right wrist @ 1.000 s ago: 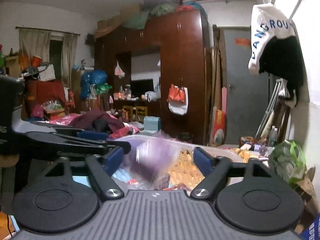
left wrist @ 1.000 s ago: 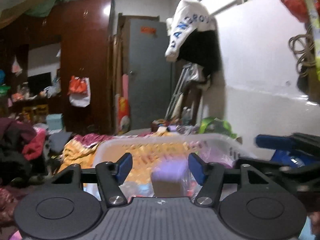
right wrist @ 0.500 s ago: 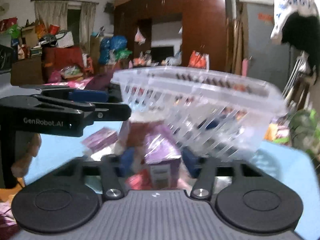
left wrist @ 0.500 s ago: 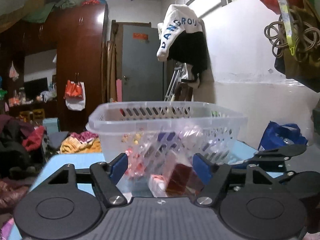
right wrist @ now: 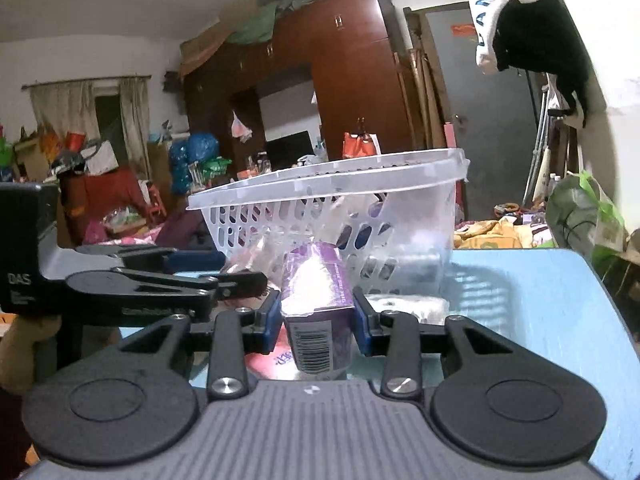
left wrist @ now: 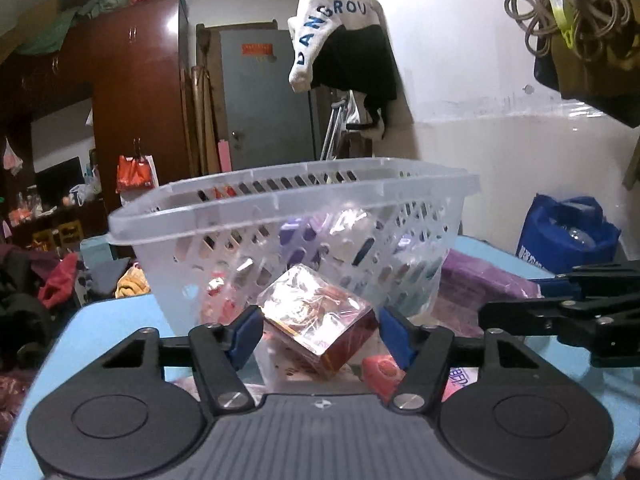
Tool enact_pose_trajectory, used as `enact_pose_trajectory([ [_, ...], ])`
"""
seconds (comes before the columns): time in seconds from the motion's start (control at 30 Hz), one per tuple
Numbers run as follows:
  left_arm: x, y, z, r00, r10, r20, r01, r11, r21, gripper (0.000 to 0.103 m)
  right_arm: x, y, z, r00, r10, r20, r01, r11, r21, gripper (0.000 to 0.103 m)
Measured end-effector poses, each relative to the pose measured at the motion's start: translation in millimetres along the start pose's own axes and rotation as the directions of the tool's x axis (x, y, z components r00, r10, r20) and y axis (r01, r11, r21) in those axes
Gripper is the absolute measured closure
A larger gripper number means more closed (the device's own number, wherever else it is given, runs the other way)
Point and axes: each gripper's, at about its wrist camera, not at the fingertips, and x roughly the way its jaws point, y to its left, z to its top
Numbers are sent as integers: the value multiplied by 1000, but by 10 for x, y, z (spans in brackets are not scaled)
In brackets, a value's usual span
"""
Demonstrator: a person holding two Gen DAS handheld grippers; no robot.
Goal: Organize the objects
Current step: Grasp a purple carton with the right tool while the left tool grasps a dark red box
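Observation:
A clear plastic basket (left wrist: 256, 208) holding several wrapped packets stands on the blue table (left wrist: 100, 328); it also shows in the right wrist view (right wrist: 320, 184). My left gripper (left wrist: 320, 334) is open, its fingers either side of a dark red cellophane-wrapped box (left wrist: 320, 328) lying tilted on the table in front of the basket. My right gripper (right wrist: 316, 316) is shut on a purple box (right wrist: 318, 308) with a barcode, low over the table before the basket. The right gripper also shows at the right of the left wrist view (left wrist: 560, 312).
More packets lie on the table: a purple pack (left wrist: 488, 284), a red packet (left wrist: 384, 372). A blue bag (left wrist: 564, 236) stands by the white wall at the right. A green bag (right wrist: 580, 216) and room clutter lie beyond the table edge (right wrist: 592, 272).
Both grippers came down from above the basket to table level in front of it. The right gripper closed on the purple box. The left gripper came around the dark red box.

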Motion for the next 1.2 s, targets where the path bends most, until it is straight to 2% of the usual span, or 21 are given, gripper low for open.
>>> enact_pose_trajectory([
  [0.17, 1, 5, -11, 1000, -11, -1, 11, 1000, -25, 35, -31, -39, -88, 999, 18, 27, -19, 1000, 17, 63],
  [0.37, -77, 44, -37, 999, -29, 25, 31, 997, -69, 43, -89, -101, -133, 997, 44, 57, -47, 998, 43, 63],
  [0.43, -145, 51, -57, 999, -29, 45, 32, 996, -77, 51, -103, -89, -135, 997, 44, 66, -46, 998, 37, 63],
  [0.47, -180, 45, -61, 998, -33, 57, 37, 996, -79, 60, -101, -81, -136, 997, 44, 66, -47, 998, 32, 63],
  [0.5, -219, 46, -73, 997, -40, 69, 45, 996, -80, 64, -99, -76, -134, 997, 43, 65, -45, 999, 29, 63],
  [0.67, -208, 18, -90, 997, -26, 67, 30, 998, -61, 63, -91, -84, -132, 997, 44, 62, -46, 998, 33, 63],
  [0.77, -217, 14, -90, 998, -11, 66, 15, 998, -57, 59, -87, -80, -136, 997, 45, 57, -47, 998, 30, 62],
  [0.83, -193, 0, -102, 998, 29, 50, -27, 999, -41, 46, -88, -86, -138, 997, 47, 55, -49, 998, 32, 62],
  [0.9, -165, -15, -146, 998, 63, 24, -63, 998, -1, 41, -92, -78, -140, 997, 50, 54, -51, 998, 30, 62],
  [1.0, -98, -22, -164, 998, 55, -7, -55, 998, 7, 41, -91, -75, -133, 997, 50, 52, -51, 998, 28, 62],
  [1.2, -53, -130, -101, 998, 61, -4, -61, 997, 45, 41, -91, -74, -137, 998, 50, 50, -51, 998, 30, 62],
])
